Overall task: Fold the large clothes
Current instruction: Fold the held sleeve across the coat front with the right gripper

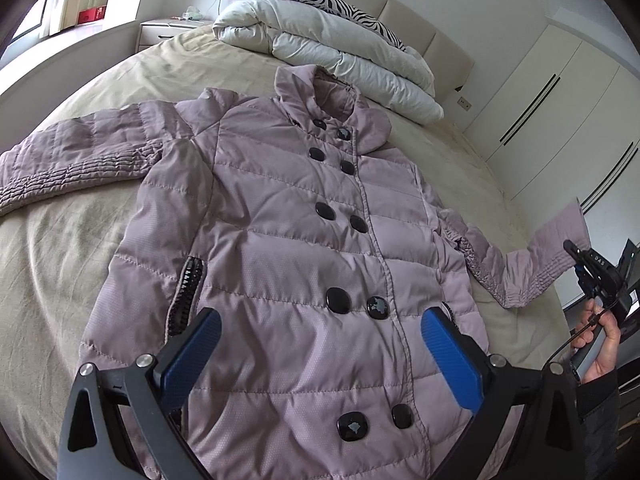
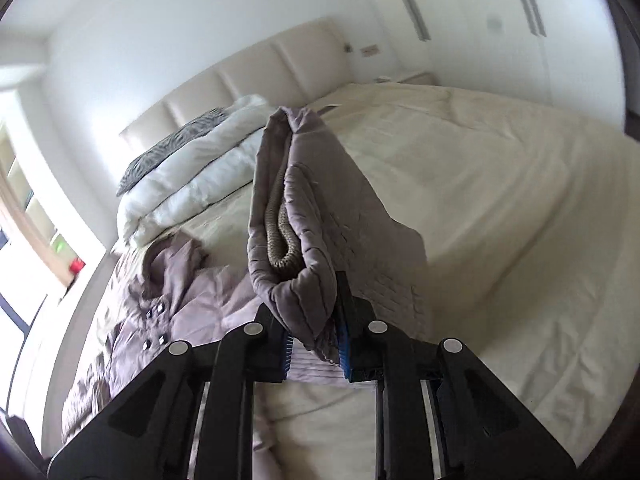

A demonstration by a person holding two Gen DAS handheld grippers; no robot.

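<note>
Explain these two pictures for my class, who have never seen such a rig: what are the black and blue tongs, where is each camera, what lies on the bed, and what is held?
There is no robot here. A person holds a two-finger gripper in each hand, and each gripper carries a wide-angle camera looking along its fingers.

The left camera shows the left gripper open above a mauve quilted coat lying buttoned and flat on the bed, with a folded white duvet by the headboard. At the right edge the person's hand grips the other tool.

The right camera shows the right gripper shut on the coat's sleeve cuff, raised off the bed.
</note>
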